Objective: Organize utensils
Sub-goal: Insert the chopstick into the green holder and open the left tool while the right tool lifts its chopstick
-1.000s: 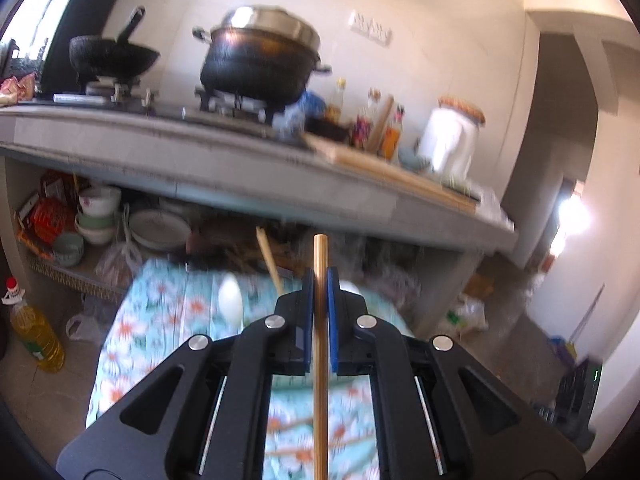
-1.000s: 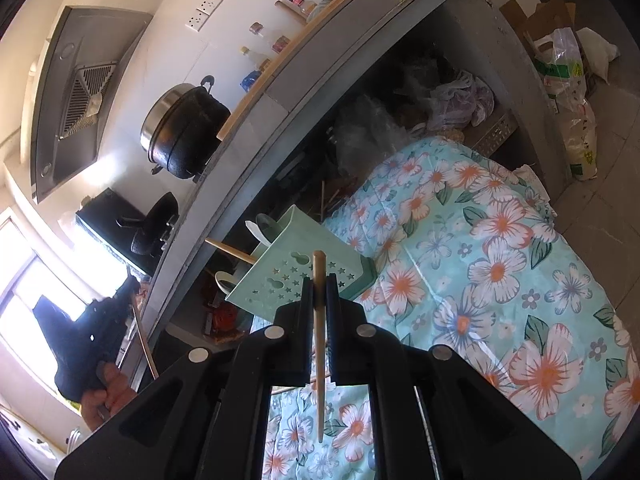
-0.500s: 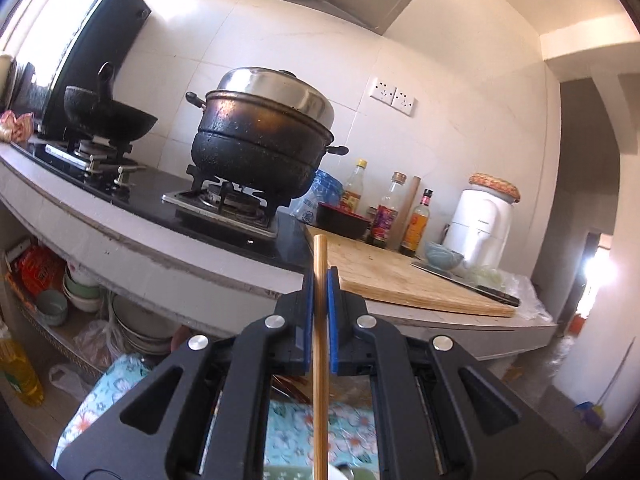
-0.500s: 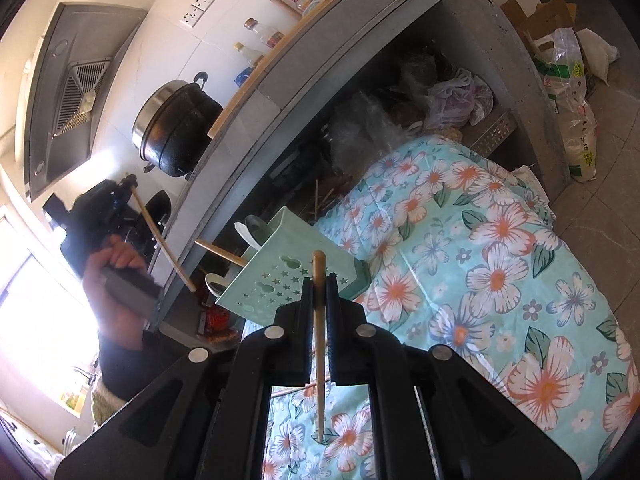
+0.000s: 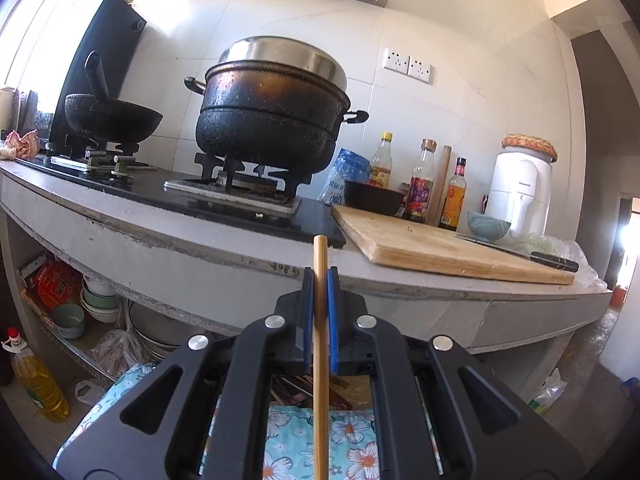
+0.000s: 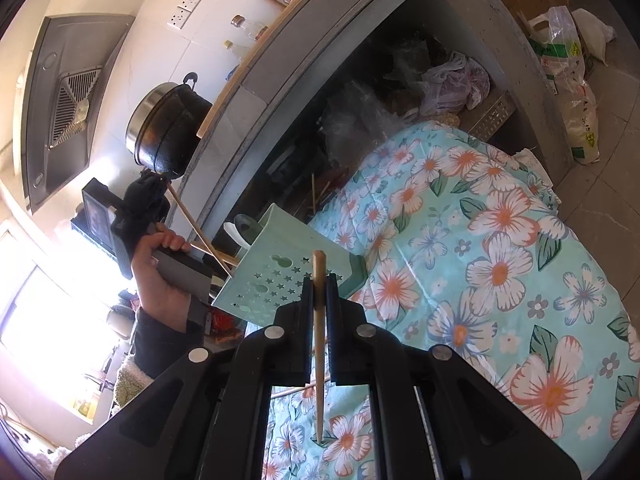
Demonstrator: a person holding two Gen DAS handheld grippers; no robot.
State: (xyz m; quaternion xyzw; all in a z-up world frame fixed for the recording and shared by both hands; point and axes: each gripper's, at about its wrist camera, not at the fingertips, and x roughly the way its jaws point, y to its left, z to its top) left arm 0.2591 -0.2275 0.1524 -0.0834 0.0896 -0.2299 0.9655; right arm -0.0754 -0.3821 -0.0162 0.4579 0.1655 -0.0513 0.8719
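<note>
Left gripper (image 5: 319, 276) had tilted up over the last second: its view went from the floral cloth to the stove, bringing its chopstick (image 5: 320, 344) above the green utensil holder (image 6: 280, 276). Insertion looked imminent. Jaws nearly closed, pinching that chopstick. Right gripper (image 6: 319, 284) likewise clamped a second chopstick (image 6: 319, 344), short of the holder.
</note>
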